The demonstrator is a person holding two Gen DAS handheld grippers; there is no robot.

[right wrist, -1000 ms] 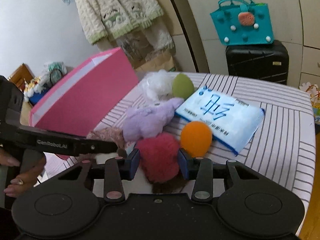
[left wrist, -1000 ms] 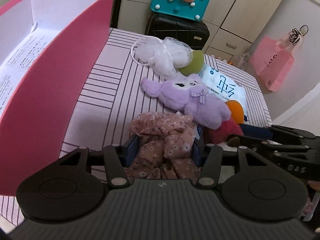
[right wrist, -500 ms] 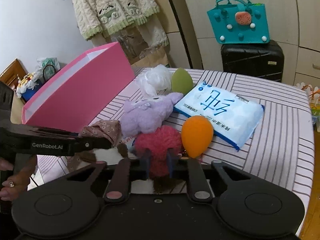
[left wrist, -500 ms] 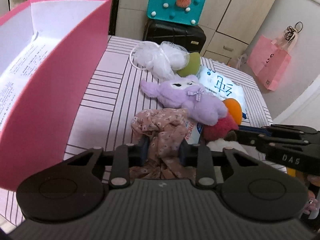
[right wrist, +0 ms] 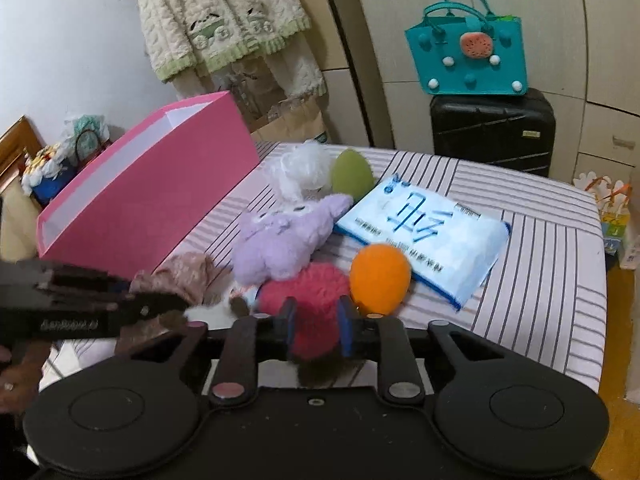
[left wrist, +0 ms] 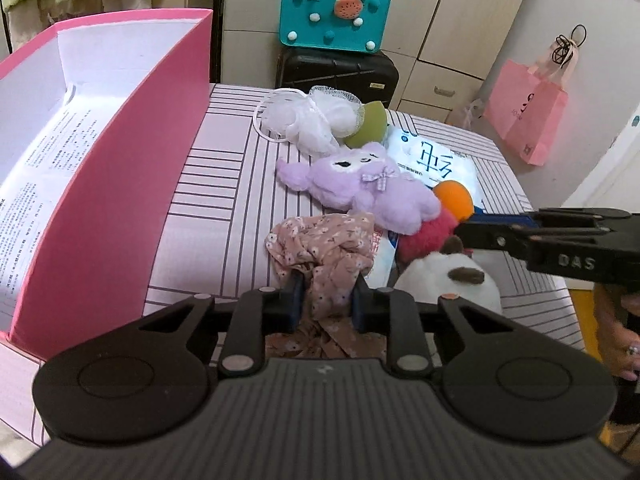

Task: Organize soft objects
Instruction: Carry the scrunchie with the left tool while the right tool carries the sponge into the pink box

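Left gripper (left wrist: 327,298) pinches the floral cloth (left wrist: 324,248); right gripper (right wrist: 316,326) clamps the red plush (right wrist: 308,296). The pink box (left wrist: 100,200) to the left looks empty; every item ahead remains unsorted.

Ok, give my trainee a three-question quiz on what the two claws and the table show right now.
1. True or false: the left claw is shut on the floral fabric.
2. What does the right claw grip? A) orange sponge B) red plush C) purple plush
3. Fill in: the wipes pack lies on the ____ tablecloth.

Key: 1 true; 2 B; 3 striped.
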